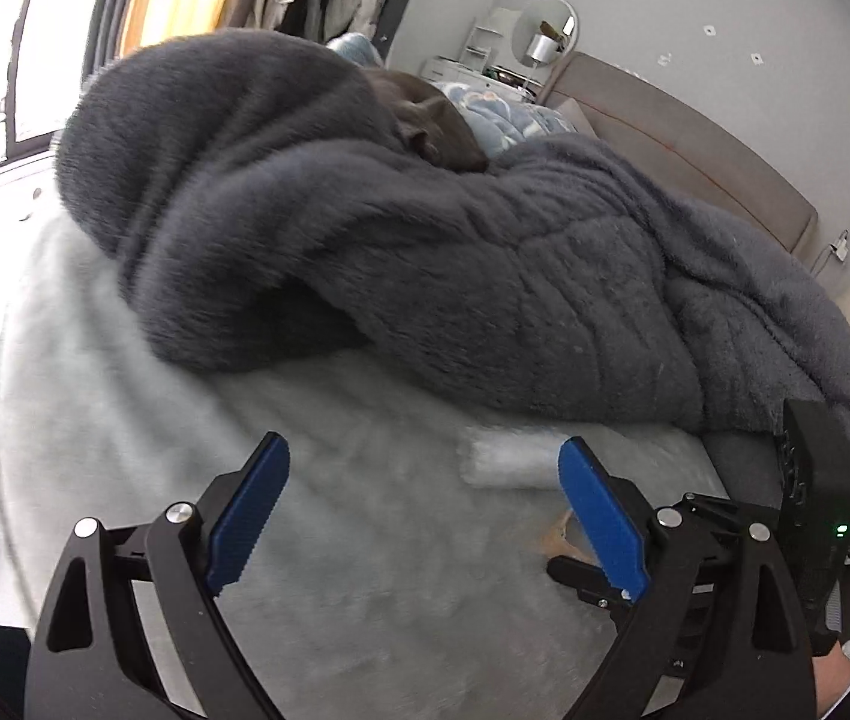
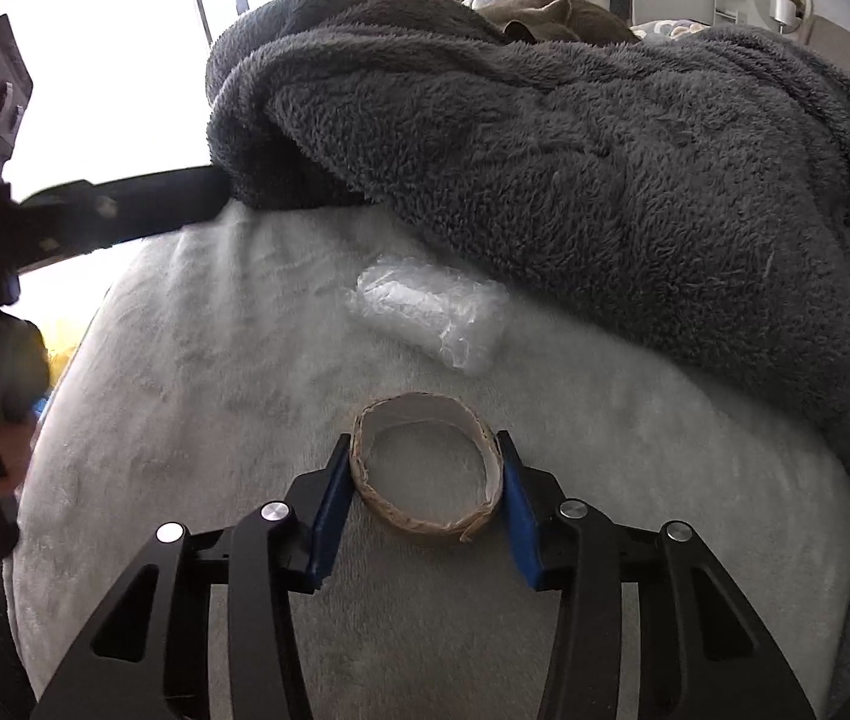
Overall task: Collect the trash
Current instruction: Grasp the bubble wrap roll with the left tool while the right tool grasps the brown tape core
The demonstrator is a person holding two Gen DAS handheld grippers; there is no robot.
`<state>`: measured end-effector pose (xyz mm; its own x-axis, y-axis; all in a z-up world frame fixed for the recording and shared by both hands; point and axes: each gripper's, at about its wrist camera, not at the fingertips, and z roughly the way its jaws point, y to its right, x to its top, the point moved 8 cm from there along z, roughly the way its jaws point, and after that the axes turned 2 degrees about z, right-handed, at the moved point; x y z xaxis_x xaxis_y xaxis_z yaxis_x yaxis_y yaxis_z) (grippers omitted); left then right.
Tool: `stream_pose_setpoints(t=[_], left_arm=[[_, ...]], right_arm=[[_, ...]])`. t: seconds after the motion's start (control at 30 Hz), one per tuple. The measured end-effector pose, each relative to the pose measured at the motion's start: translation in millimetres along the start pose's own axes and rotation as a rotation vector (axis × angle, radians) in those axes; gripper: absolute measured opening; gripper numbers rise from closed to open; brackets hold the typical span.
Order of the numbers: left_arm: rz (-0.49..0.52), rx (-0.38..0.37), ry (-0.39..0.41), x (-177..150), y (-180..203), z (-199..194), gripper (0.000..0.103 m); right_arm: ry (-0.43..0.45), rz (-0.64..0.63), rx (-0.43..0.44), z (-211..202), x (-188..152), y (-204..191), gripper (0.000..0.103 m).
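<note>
Cardboard ring (image 2: 425,468) (tape core) pinched between right gripper (image 2: 425,459) pads.

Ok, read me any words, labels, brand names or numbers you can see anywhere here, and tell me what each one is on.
None can be read.
Cardboard tape ring: no print visible.
Bubble wrap bundle: clear, unmarked.
Dark grey fleece blanket: no tag showing.
Items on the far white shelf: too small and blurred to read.

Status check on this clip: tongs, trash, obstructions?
Right tongs shut on cardboard ring. Left tongs open, empty, near plastic wrap. Grey blanket behind, not blocking.
</note>
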<state>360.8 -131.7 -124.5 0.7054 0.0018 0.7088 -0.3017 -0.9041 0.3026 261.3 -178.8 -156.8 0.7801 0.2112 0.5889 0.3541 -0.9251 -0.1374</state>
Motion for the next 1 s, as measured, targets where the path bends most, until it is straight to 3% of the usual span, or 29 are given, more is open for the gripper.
stream_pose_setpoints(t=[0.47,0.77,0.93,1.0], left_arm=[[0.037,-0.044,-0.073,-18,40,50,0.093],[0.026,-0.034,-0.106,-24,46,76,0.092],[0.015,-0.025,-0.128,-25,44,85,0.087],[0.017,-0.030,-0.134,-26,45,85,0.078]], right_arm=[[0.024,0.086,-0.022,-35,-18,49,0.046],[0.030,0.108,-0.003,-44,-20,59,0.046],[0.040,0.109,0.002,-53,-24,62,0.046],[0.038,0.111,0.003,-56,-25,64,0.046]])
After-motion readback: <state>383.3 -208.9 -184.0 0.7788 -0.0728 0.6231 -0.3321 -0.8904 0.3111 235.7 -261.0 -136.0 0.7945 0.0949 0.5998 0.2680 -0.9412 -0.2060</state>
